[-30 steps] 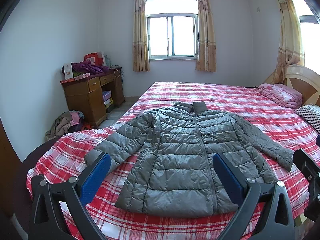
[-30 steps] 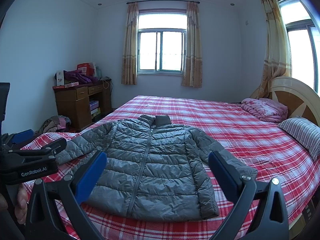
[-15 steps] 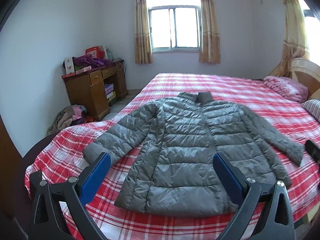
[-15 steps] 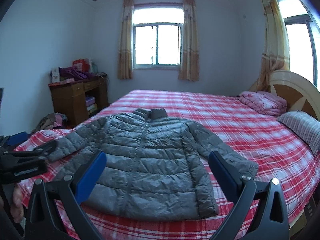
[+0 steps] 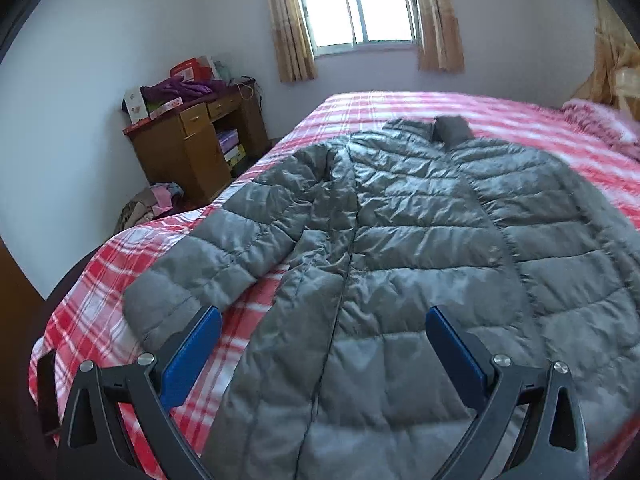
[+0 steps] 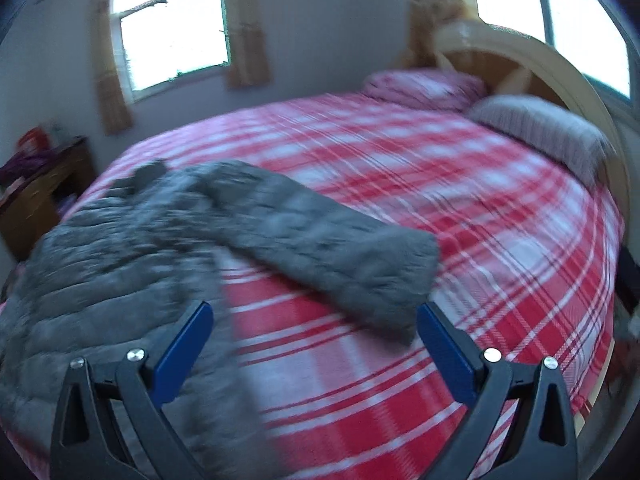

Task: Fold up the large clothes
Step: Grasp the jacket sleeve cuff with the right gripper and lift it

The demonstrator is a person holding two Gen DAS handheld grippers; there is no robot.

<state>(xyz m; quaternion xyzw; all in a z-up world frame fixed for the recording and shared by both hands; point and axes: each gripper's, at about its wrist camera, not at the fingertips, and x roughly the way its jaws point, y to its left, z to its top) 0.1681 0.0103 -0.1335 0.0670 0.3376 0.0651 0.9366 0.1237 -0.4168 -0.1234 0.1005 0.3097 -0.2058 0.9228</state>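
Note:
A grey quilted puffer jacket (image 5: pixel 420 248) lies flat and zipped, front up, on the red plaid bed (image 5: pixel 100 280), sleeves spread. My left gripper (image 5: pixel 324 344) is open and empty, low over the jacket's lower left front, with its left sleeve cuff (image 5: pixel 168 300) just beyond the left finger. In the blurred right wrist view the jacket (image 6: pixel 100 264) is at the left and its right sleeve (image 6: pixel 340 256) stretches across the middle. My right gripper (image 6: pixel 314 340) is open and empty, close over the bed beside that sleeve's cuff.
A wooden desk (image 5: pixel 192 148) piled with boxes and clothes stands left of the bed, with clothes on the floor (image 5: pixel 152 204). A pink folded blanket (image 6: pixel 424 88), a striped pillow (image 6: pixel 540 128) and the headboard (image 6: pixel 560 76) are at the bed's far right.
Both grippers have dropped lower and closer to the jacket. The left one moved toward the left hem and sleeve, the right one swung right toward the right sleeve cuff. Both stayed open.

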